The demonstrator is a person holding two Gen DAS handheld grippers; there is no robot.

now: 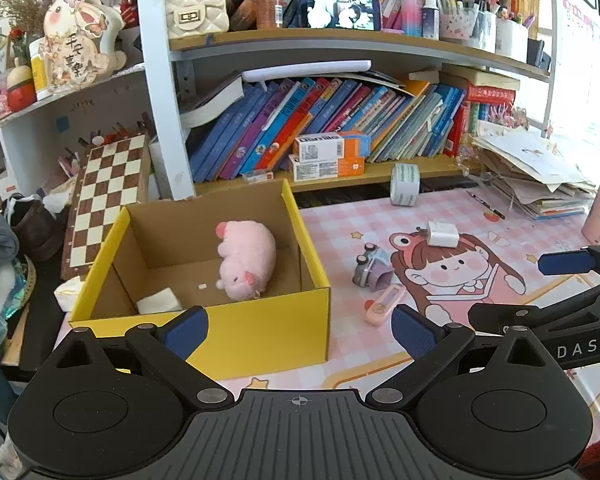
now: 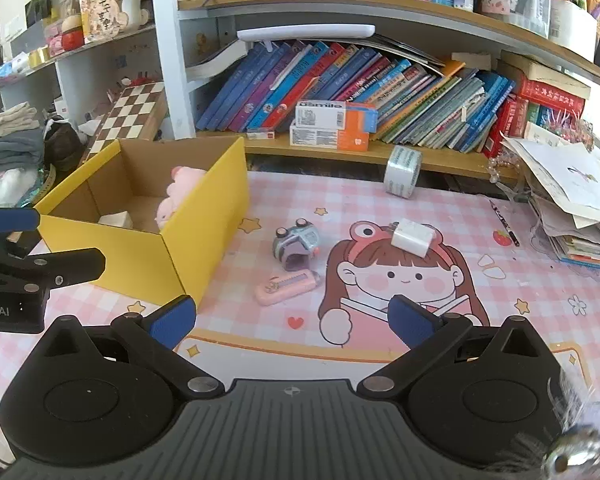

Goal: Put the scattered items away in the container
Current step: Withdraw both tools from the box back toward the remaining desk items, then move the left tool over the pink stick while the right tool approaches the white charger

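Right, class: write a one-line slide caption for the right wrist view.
Open right gripper faces a toy car, pink case and white charger beside the yellow box holding a pink plush.

Box: yellow cardboard box [image 1: 204,332], centre left, open top.
Inside: pink plush pig [image 1: 246,258]; white object [image 1: 160,300], possibly folded tissue.
Mat, right of box: toy car [image 1: 372,266], white charger [image 1: 442,234], pink case [image 1: 384,305].
Left gripper [image 1: 300,326]: fingers spread, empty.

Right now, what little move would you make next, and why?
Probably ease the right gripper forward over the pink case. Its jaws are open and empty, the case lies nearest on the mat, and only the pig is in the box.
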